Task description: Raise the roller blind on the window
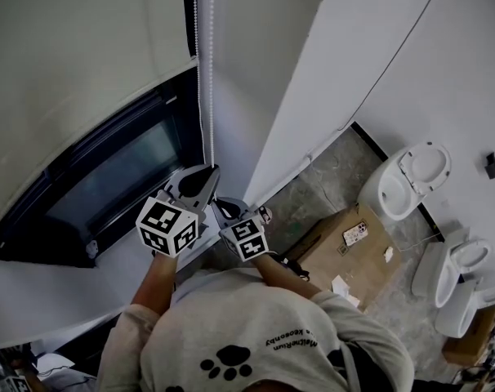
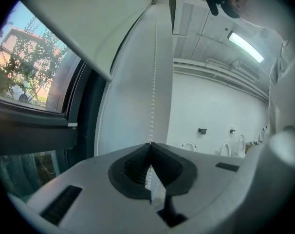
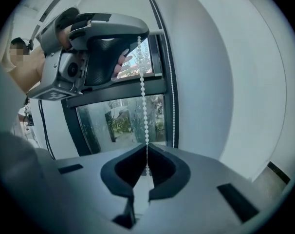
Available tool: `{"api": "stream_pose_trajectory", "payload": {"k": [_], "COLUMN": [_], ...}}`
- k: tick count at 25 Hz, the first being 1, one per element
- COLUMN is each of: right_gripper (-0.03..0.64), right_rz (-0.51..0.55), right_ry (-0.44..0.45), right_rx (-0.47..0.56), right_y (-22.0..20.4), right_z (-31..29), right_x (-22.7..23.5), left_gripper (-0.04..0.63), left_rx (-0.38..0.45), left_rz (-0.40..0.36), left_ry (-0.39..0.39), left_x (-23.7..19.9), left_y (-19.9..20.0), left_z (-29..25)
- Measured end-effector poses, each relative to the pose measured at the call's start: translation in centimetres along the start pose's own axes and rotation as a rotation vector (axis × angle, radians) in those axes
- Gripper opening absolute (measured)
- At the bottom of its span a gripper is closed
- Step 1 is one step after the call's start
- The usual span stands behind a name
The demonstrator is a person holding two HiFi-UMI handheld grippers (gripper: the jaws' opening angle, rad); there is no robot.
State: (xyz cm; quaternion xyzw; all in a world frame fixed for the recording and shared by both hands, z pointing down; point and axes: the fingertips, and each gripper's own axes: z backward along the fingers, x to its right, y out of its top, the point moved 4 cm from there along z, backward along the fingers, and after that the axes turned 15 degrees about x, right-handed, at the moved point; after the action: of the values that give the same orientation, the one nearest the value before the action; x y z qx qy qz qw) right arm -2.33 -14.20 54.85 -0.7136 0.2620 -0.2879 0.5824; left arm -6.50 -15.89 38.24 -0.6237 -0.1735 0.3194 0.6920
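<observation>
The white roller blind covers the upper part of the window, and its bottom edge hangs above the exposed glass. A white bead chain hangs down the right side of the window frame. My left gripper is shut on one strand of the bead chain, which enters its closed tips. My right gripper sits just below it, shut on the same strand. That strand runs taut up to the left gripper. The other strand hangs free along the frame.
A white wall stands right of the window. Below on the floor at the right sit a cardboard box and white toilets. The person's shirt fills the bottom of the head view.
</observation>
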Motion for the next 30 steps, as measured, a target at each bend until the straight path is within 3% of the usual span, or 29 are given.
{"api": "stream_pose_trajectory", "payload": {"k": [8,15,17,30], "right_gripper": [0.012,0.030,0.121,0.123], "right_rz": [0.023,0.016,0.006,0.064], "right_ry": [-0.009,0.011,0.020,-0.019], "right_rx": [-0.071,-0.038,-0.008,0.315], "right_y": [-2.2,-0.3,1.0,17.0], "right_z": [0.1,0.4,0.9,5.1], "right_x": [0.5,0.4,0.5,0.4], "left_gripper": [0.008,0.008,0.008,0.008], "left_rx": [-0.045,-0.050,-0.047,-0.018], "left_rz": [0.003,-0.004,-0.005,-0.012], "left_ry": [0.005,0.007,0.006,0.006], "left_x": [-0.5,-0.8,-0.9,-1.0], "left_y": [-2.4,-3.1,-3.1,-3.3], "left_z": [0.6,0.7,0.6,0.3]}}
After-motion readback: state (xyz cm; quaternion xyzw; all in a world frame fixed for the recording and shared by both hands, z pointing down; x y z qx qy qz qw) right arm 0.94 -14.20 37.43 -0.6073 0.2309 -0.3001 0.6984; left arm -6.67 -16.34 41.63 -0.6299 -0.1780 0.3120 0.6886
